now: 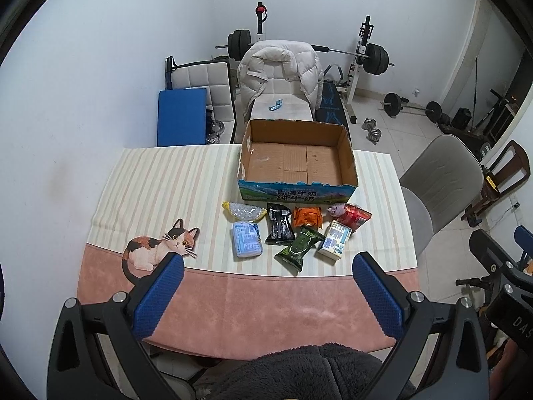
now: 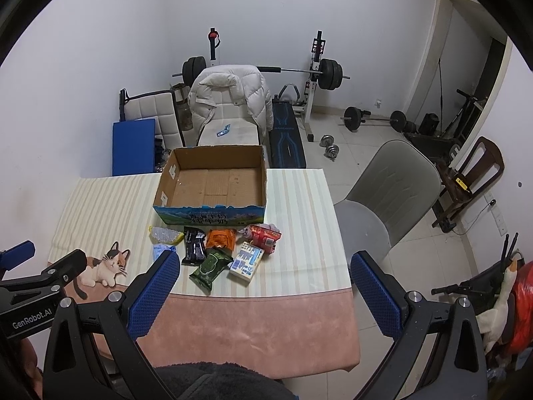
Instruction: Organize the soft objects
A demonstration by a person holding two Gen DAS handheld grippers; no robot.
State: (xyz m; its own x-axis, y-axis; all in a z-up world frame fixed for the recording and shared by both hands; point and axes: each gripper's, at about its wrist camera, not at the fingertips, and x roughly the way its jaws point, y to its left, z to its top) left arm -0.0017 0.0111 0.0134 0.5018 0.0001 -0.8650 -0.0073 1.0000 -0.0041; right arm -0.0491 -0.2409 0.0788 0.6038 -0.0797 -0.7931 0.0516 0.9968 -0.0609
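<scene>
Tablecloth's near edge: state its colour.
Plain pink band on the tablecloth; clearest in the left wrist view.

From the right wrist, my fingers [image 2: 156,290] cover most of the blue tissue pack [image 2: 160,250]. Print on the box [image 2: 210,218] front is too small to read. Desk [image 2: 253,330] near edge hidden behind dark fleece [image 2: 206,383], itself cut off.

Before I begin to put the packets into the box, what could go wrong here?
The packets are crowded: the green packet overlaps the black packet, so an open left gripper may drag both. The cardboard box sits near the table's far edge and might slide off if pushed. The red packet rests on a pink item, so it may slip.
</scene>
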